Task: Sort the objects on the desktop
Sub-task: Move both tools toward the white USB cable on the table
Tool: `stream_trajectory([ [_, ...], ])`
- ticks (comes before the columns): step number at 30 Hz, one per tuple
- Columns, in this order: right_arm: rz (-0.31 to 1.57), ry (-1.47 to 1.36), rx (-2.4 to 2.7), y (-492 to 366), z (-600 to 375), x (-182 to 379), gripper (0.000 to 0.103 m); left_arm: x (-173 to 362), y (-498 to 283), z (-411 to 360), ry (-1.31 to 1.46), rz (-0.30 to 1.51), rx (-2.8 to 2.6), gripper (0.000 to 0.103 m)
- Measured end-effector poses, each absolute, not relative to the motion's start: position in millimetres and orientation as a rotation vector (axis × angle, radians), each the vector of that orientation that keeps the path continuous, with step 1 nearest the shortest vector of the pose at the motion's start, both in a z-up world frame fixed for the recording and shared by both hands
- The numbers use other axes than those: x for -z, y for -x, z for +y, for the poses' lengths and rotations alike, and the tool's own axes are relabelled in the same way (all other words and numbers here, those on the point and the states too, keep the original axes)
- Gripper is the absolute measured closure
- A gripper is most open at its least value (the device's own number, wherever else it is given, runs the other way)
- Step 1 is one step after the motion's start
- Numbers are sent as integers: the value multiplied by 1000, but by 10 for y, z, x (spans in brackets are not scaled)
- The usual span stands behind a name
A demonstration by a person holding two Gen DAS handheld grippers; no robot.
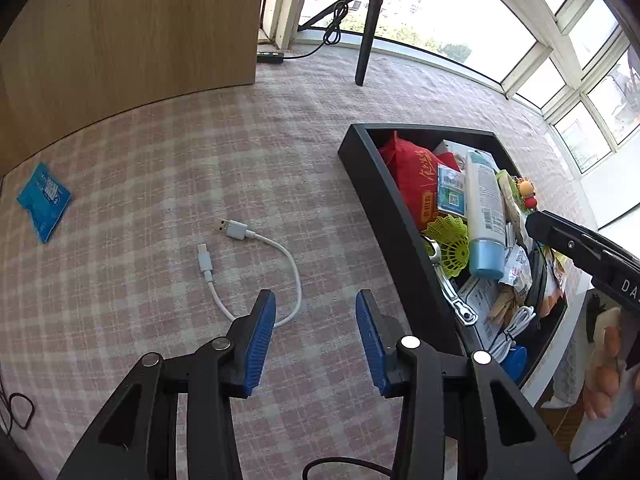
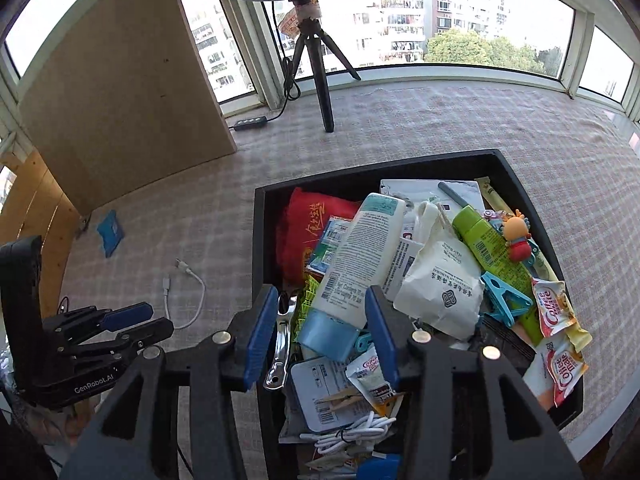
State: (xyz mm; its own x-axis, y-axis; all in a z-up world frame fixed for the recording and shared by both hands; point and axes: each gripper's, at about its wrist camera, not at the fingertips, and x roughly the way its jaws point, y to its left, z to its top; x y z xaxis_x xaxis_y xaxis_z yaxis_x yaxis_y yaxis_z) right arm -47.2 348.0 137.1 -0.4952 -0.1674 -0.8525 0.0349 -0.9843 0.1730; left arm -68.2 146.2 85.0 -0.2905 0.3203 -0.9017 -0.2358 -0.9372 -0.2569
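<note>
- Your left gripper (image 1: 316, 336) has its fingers apart and empty, above the white cable (image 1: 280, 264).
- Your right gripper (image 2: 320, 336) is also wide, empty, above the black tray (image 2: 260, 240).

I see a pink-and-white checked cloth (image 1: 168, 152) over the counter. My left tongs (image 1: 316, 338) and right tongs (image 2: 320, 334) are black with ribbed blue pads. The short cable (image 1: 256, 240) is white; the flat packet (image 1: 43, 200) is bright blue. The tray (image 2: 258, 240) is black, holding a red pouch (image 2: 306, 232), a white tube (image 2: 356, 256) with a pale blue cap, and a lime-green bottle (image 2: 482, 240).
</note>
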Motion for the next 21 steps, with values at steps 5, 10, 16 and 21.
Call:
stream_trajectory([
  [5, -173, -1532, 2491, 517, 2971, -1219, 59, -749, 891, 964, 1656, -183, -2365, 63],
  [10, -151, -1603, 2416, 580, 2577, -952, 62, -578, 1005, 793, 1693, -227, -2376, 63],
  [16, -246, -1723, 2318, 698, 2361, -576, 69, -308, 985, 848, 1794, -335, -2264, 65],
  [21, -335, -1784, 2283, 761, 2347, -374, 69, -164, 833, 933, 1848, -408, -2192, 65],
])
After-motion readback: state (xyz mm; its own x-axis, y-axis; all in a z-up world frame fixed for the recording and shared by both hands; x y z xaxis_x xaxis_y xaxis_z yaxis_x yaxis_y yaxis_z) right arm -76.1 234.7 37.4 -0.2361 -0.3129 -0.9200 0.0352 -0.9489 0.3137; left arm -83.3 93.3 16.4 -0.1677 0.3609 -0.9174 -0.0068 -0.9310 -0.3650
